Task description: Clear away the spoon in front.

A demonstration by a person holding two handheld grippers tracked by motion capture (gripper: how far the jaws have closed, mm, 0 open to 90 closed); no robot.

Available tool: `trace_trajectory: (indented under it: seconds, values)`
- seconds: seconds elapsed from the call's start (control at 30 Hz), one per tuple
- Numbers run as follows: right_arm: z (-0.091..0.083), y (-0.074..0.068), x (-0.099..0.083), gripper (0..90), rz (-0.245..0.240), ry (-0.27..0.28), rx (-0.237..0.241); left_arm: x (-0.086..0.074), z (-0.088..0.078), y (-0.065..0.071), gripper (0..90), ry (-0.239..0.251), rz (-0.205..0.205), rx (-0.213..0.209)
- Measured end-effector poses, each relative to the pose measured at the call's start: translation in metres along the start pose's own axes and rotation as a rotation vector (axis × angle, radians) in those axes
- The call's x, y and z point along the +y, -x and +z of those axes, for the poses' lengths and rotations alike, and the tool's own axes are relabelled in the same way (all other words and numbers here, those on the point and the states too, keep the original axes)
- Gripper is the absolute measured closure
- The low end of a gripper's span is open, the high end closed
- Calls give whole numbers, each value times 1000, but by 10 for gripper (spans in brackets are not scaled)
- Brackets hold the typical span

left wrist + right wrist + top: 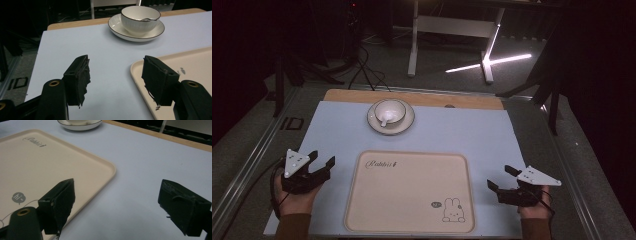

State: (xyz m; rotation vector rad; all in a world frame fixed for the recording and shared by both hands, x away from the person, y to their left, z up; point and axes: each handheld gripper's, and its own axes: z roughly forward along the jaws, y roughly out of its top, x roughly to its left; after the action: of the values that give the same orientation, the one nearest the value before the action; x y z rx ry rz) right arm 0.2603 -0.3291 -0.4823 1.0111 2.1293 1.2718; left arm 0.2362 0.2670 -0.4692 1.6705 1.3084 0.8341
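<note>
Beige tray at counter's near edge, nothing on it.
White cup on saucer near far edge; left hand-held gripper and right hand-held gripper spread, nothing held, flanking tray.

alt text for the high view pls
Two hand-held grippers, the left gripper and right gripper, both open, flank a cream tray on a pale blue mat. Beyond the tray, a white bowl sits on a saucer.
</note>
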Motion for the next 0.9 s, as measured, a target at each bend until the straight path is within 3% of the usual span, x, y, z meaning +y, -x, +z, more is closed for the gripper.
trace_trajectory:
  seconds: [0.47, 0.9]
  values:
    - [2, 0, 0, 139, 4, -9, -3, 13, 9, 5, 344, -28, 20, -15]
    - [2, 1, 0, 138, 5, -2, -12, 47, 33, 9, 333, 5, 30, -25]
